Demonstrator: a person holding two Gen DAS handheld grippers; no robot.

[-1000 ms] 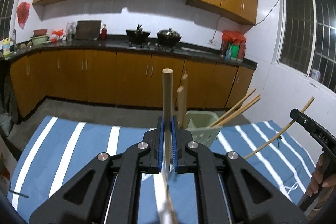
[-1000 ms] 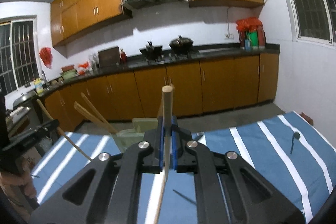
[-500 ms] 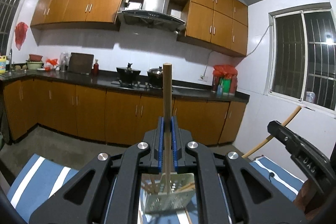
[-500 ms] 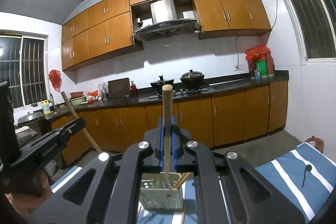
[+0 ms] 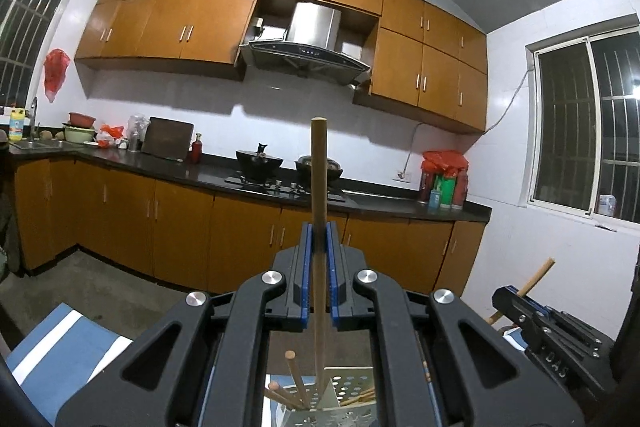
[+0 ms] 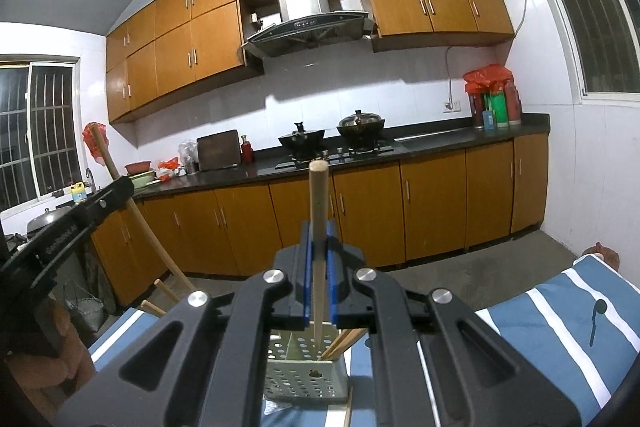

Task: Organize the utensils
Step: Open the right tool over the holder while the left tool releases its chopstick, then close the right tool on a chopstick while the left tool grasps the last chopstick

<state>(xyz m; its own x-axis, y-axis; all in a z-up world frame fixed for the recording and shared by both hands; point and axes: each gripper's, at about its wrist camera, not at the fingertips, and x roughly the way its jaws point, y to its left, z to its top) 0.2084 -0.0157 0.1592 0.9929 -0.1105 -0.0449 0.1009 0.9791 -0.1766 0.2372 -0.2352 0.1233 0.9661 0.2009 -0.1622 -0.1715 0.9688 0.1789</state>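
Two hand-held grippers hang side by side above a perforated holder [image 6: 305, 375] that stands on a blue-and-white striped cloth [image 6: 556, 323] in a kitchen with orange cabinets. The left gripper [image 5: 318, 267] has its blue pads clamped on a wooden stick [image 5: 319, 187], upright, its lower end pointing down into the holder. The right gripper [image 6: 318, 267] is likewise pinched tight on a paler stick [image 6: 319, 203], also nearly upright, its tip just over or just inside the holder's mouth; which, I cannot tell.

The holder already has several wooden handles [image 5: 294, 373] leaning in it at angles, and a divider seems to split it into compartments.

Risks, as I judge them:

- Both sticks aim at the same small opening. If they go down together they may knock each other or the leaning handles and jam.
- A stick that catches the rim or the divider could tip the holder, which looks light and sits loose on the cloth.
- Letting go too high would let a stick bounce, tilt out, or fall onto the cloth.
- The two grippers are close; the left one shows at the edge of the right camera's view, so the tools themselves could collide.
- A tilted stick may land in the wrong compartment.
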